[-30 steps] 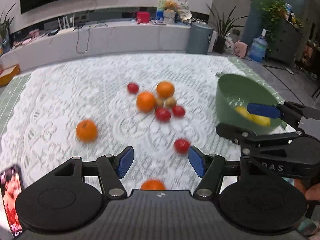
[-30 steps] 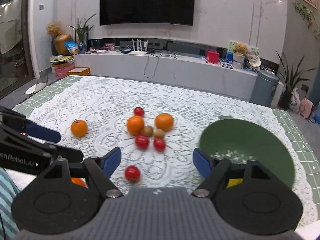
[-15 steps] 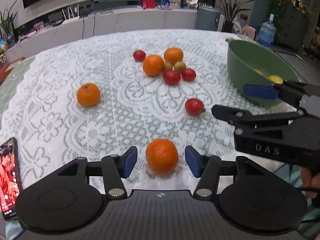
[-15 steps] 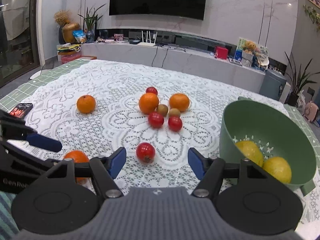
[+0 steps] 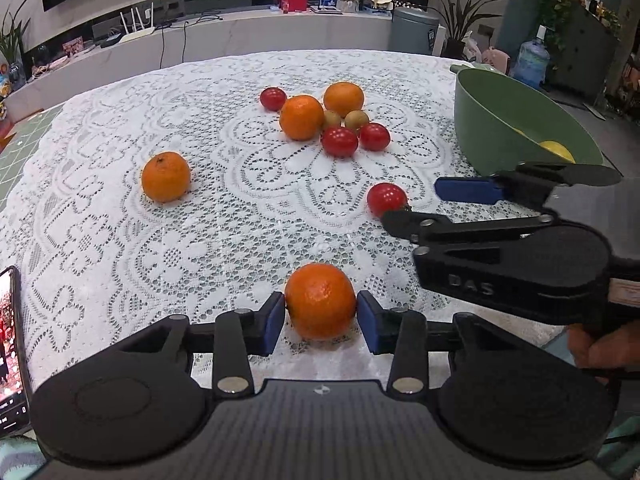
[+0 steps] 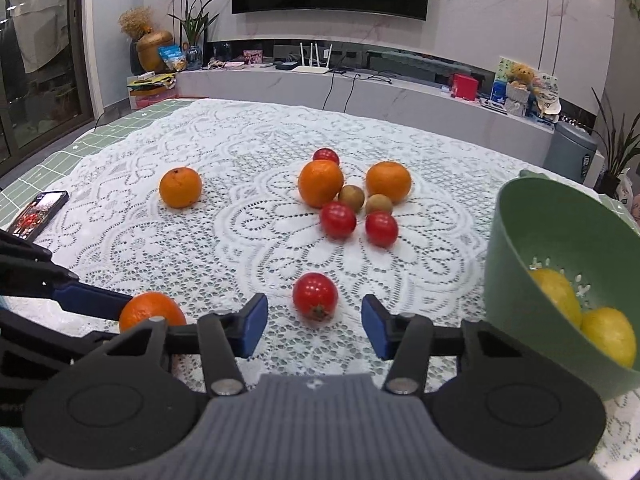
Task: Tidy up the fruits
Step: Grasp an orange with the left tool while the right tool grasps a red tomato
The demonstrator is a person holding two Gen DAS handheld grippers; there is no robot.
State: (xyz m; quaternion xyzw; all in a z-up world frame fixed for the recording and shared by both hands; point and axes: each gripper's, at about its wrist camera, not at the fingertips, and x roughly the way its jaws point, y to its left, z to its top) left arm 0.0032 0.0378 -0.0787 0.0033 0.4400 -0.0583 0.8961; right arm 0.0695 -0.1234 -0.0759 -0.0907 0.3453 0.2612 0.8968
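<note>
Left wrist view first: the nearest orange is pinched between the blue pads of the left gripper, both pads touching its sides, and it looks like it's resting on the lace tablecloth rather than lifted. It's probably gripped at the widest part so it can't roll out. The green bowl is parked at the right edge of the table, with a lemon seen peeking over its rim, so that's presumably where fruit gets collected. A phone is lying at the left edge.

Compared with half a second ago, the pads were spread with clear gaps either side of this orange; now the gap is gone.

Right wrist view: the right gripper is held with fingers spread wide, nothing gripped, and a lone red tomato is lined up just ahead, between the two pads but not touched. That's likely the next pick being set up. Two lemons are seen inside the bowl, and the main cluster of fruit is left in mid-table. Versus the earlier frame, the tomato is sitting nearer the pads and the bowl fills more of the right side.
</note>
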